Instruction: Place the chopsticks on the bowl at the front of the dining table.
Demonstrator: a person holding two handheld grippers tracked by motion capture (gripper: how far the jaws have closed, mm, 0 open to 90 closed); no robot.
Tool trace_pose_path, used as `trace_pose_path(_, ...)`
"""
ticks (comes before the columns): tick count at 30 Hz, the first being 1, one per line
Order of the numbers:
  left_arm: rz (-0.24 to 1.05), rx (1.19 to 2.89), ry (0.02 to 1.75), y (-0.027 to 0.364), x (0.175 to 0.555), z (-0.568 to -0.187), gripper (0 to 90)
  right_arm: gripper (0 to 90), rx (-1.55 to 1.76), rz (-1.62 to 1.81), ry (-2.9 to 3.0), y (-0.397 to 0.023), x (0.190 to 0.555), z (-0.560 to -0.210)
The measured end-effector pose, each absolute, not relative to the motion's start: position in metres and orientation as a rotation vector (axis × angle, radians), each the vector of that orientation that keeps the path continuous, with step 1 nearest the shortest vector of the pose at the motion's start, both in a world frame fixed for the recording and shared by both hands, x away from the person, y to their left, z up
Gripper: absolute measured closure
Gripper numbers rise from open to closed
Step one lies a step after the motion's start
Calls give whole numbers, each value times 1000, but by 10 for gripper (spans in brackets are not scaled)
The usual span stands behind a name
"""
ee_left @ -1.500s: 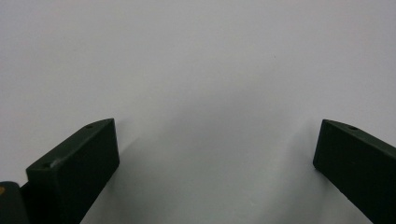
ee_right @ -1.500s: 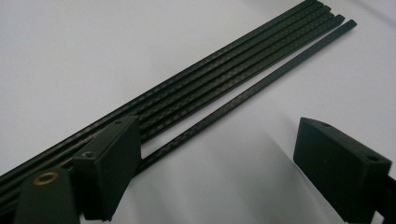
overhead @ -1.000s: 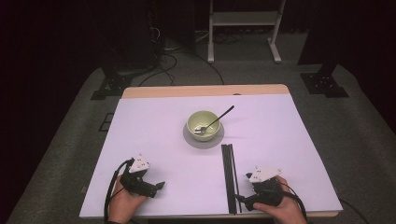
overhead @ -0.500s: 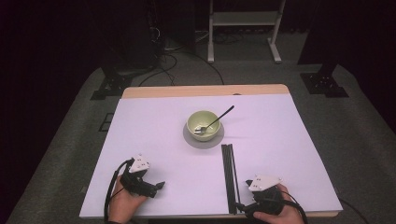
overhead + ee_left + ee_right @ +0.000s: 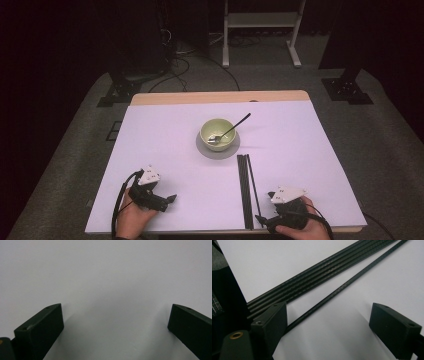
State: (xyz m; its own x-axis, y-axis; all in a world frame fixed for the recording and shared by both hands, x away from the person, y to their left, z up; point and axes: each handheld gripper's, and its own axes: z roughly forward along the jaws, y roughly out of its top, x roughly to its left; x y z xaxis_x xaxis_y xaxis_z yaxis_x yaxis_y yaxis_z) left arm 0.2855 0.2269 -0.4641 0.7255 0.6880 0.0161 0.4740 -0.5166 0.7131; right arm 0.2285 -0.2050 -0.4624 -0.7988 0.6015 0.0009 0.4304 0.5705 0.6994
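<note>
Two hand-held grippers sit low in the high view, near the bottom edge of a white table (image 5: 165,150), and the work with the thin black rods looks barely begun, as nothing has been lifted yet. Lower centre of that view, a bundle of black rods (image 5: 243,187) lies flat on the table, running from just below the bowl down to the near edge, with one single rod (image 5: 254,187) lying slightly apart on its right side. The right gripper (image 5: 261,218), at the lower right, points its open tips at the bottom end of these rods. In the right gripper view its two black jaws stand wide apart, gripping nothing; the single rod (image 5: 342,286) runs diagonally from the upper right down toward the lower left and passes just beside the left-hand jaw (whether it touches that jaw cannot be told), while the bundle (image 5: 317,277) lies further to the upper left, outside the gap. My judgement is that picking up a rod is the step in hand, and closing on it and lifting are still to come. The left gripper (image 5: 171,198), at the lower left of the high view, rests well apart from the rods; in the left gripper view its jaws are also spread wide over bare white surface, empty. Centre of the high view, a pale green bowl (image 5: 217,134) on a grey saucer (image 5: 218,150) holds a spoon (image 5: 231,130), untouched.
</note>
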Motion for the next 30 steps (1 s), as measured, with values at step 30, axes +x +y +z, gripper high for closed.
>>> trace_pose_path(30, 388, 2214, 875, 227, 285, -464, 0, 136, 949, 990, 2516, -240, 232, -460)
